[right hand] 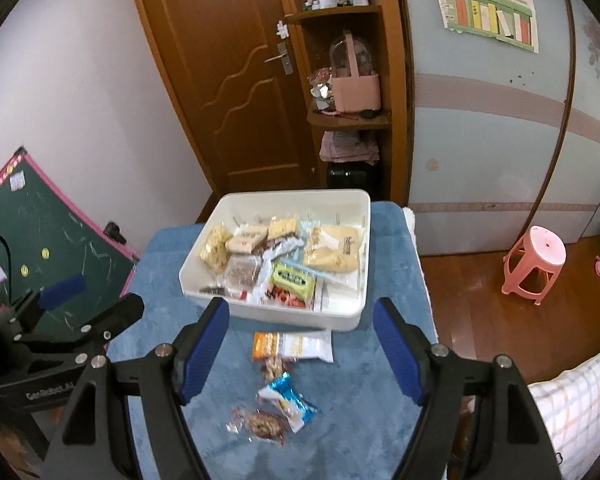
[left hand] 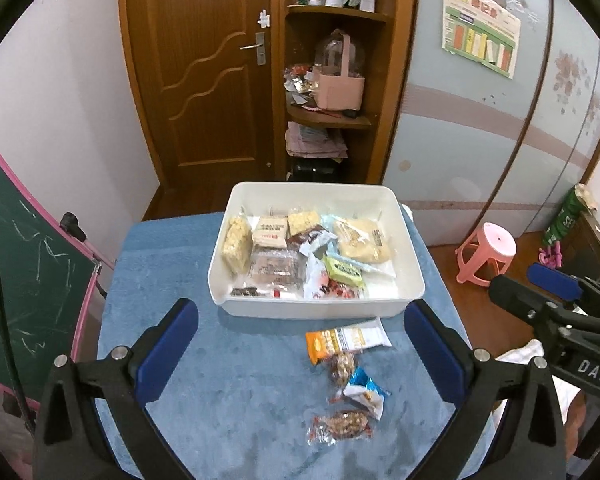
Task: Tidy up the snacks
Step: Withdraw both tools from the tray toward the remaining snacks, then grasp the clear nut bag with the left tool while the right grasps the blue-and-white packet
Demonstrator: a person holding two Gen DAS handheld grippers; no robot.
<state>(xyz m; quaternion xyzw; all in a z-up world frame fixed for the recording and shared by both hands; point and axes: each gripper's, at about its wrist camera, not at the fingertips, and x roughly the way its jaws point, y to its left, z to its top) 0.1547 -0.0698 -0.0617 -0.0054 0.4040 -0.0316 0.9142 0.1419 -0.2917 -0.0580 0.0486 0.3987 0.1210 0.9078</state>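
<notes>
1. My left hand-held gripper [left hand: 300, 344] is spread wide, nothing between its pads.
2. My right hand-held gripper [right hand: 300, 344] is spread too, empty.
3. White bin [left hand: 410, 276] of snacks sits mid-frame on the blue counter [left hand: 160, 260].
4. Four loose snack packets [left hand: 346, 376] lie just below it.

we see a white bin [left hand: 316, 308] of smooth, faintly glossy plastic on a blue cloth [left hand: 228, 400] with a soft, matt, plush nap. the loose snack packets [left hand: 346, 376] wear shiny, crinkled film. the gripper pads [left hand: 168, 344] look like matt blue rubber on matt black plastic arms with bright metal screws. the door [left hand: 204, 80] is varnished wood, the stool [left hand: 488, 254] smooth pink plastic.
</notes>
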